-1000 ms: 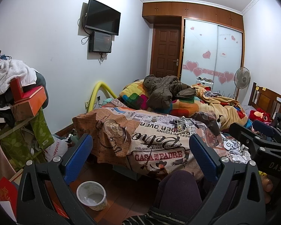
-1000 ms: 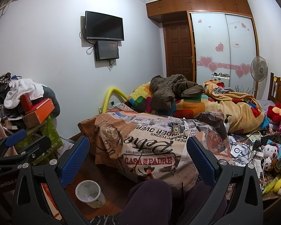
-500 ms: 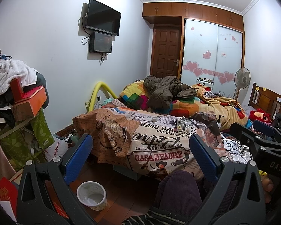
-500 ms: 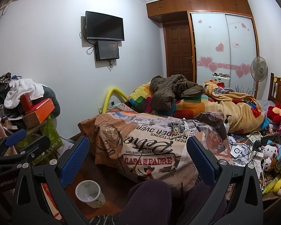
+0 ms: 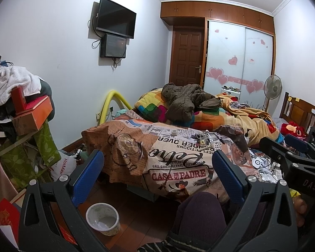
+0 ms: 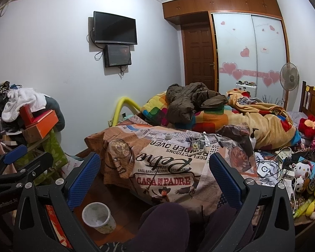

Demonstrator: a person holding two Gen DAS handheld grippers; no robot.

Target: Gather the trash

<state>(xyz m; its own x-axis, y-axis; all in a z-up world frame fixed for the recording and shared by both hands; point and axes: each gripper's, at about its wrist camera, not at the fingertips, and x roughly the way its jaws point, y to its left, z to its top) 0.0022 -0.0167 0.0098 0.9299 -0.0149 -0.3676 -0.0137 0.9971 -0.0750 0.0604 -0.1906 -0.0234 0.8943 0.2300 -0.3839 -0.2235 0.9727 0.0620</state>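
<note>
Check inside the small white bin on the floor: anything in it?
The white bin looks nearly empty, with only pale bits or liner at the bottom. Its near inner wall is hidden from both views.

A printed cloth [image 5: 168, 157] reading "CASA DE MI PADRE" covers a low table. On it lie a small white tape roll [image 5: 174, 132], a black pen [image 6: 219, 142] and a cluster of small items, perhaps scraps [image 6: 196, 145]. On the dark wooden floor [image 6: 124, 208] stands a white bin [image 6: 98, 215].

White walls [image 5: 52, 42], wall-mounted TV [image 5: 115, 21], brown door [image 5: 187, 58], cluttered bed [image 5: 199, 113], wooden floor [image 5: 140, 216]
</note>
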